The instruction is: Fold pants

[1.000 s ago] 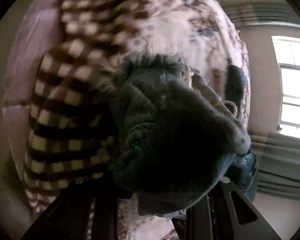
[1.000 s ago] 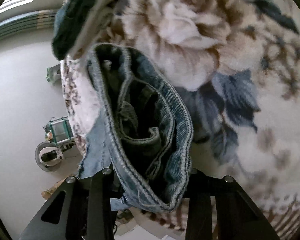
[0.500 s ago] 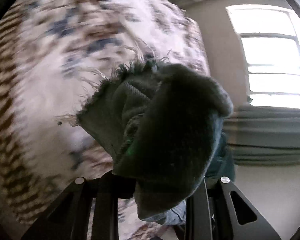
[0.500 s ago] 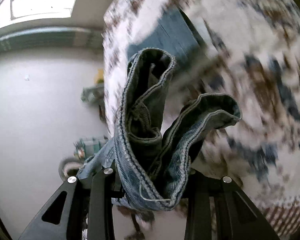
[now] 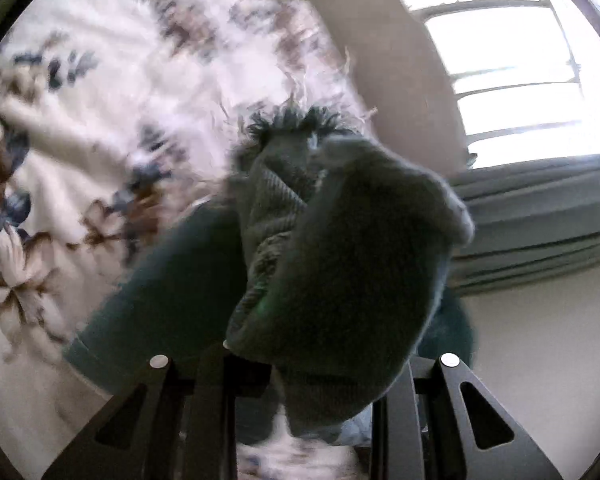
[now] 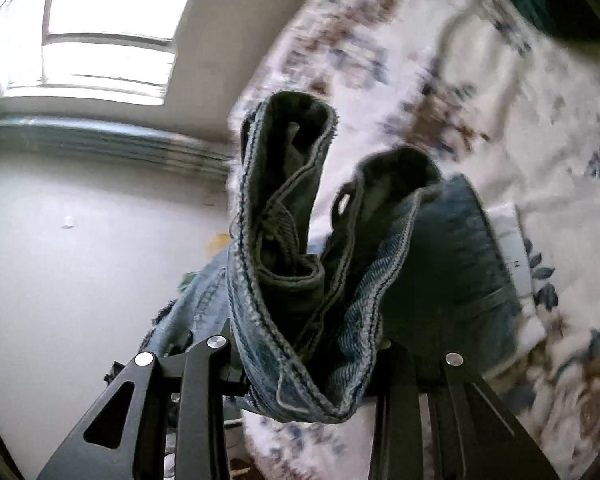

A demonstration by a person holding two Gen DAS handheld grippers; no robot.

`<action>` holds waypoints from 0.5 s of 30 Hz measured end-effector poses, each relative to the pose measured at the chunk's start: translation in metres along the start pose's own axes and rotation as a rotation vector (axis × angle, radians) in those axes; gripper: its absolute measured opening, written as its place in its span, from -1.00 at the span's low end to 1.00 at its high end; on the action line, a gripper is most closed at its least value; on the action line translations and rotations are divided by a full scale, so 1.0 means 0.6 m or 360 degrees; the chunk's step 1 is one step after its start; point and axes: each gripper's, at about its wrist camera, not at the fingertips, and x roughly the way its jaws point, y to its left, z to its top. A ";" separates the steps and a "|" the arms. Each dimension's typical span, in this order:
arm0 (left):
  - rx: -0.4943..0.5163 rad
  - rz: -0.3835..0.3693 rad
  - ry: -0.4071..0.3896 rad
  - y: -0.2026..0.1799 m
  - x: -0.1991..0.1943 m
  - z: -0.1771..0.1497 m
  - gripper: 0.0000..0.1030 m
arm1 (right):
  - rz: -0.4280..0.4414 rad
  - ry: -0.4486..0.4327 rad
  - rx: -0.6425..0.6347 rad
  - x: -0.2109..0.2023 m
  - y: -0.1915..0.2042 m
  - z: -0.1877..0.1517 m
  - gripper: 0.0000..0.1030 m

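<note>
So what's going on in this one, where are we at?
A person is folding jeans over a floral bedspread, one handheld tool in each hand. The right tool is shut on a bunched waistband section, and the left tool is shut on a frayed hem end. Both ends are lifted off the bed; nothing is laid into a fold yet. Both views are motion-blurred.

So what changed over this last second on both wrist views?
Both tongs swung with the jeans: the floral blanket slid aside and the window came into view. The waistband in the right tongs opened into two loops. Both the left tongs and the right kept their grip.
</note>
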 end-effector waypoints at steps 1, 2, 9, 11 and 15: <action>-0.0018 0.0030 0.0047 0.029 0.024 -0.008 -0.57 | -0.0042 0.0022 0.0035 0.032 -0.041 0.002 -0.32; -0.0030 0.0096 0.0089 0.063 0.046 -0.020 -0.57 | -0.0073 0.0042 0.0076 0.042 -0.076 0.000 -0.32; -0.0140 0.0053 0.0231 0.135 0.045 -0.048 -0.47 | -0.0154 0.0192 0.0163 0.103 -0.184 -0.019 -0.14; -0.0212 0.0053 0.0283 0.137 0.033 -0.048 -0.45 | -0.0171 0.0226 0.0201 0.099 -0.185 -0.015 -0.04; -0.0198 0.0137 0.0261 0.127 -0.005 -0.047 -0.33 | -0.0357 0.0185 0.0103 0.075 -0.166 -0.010 0.26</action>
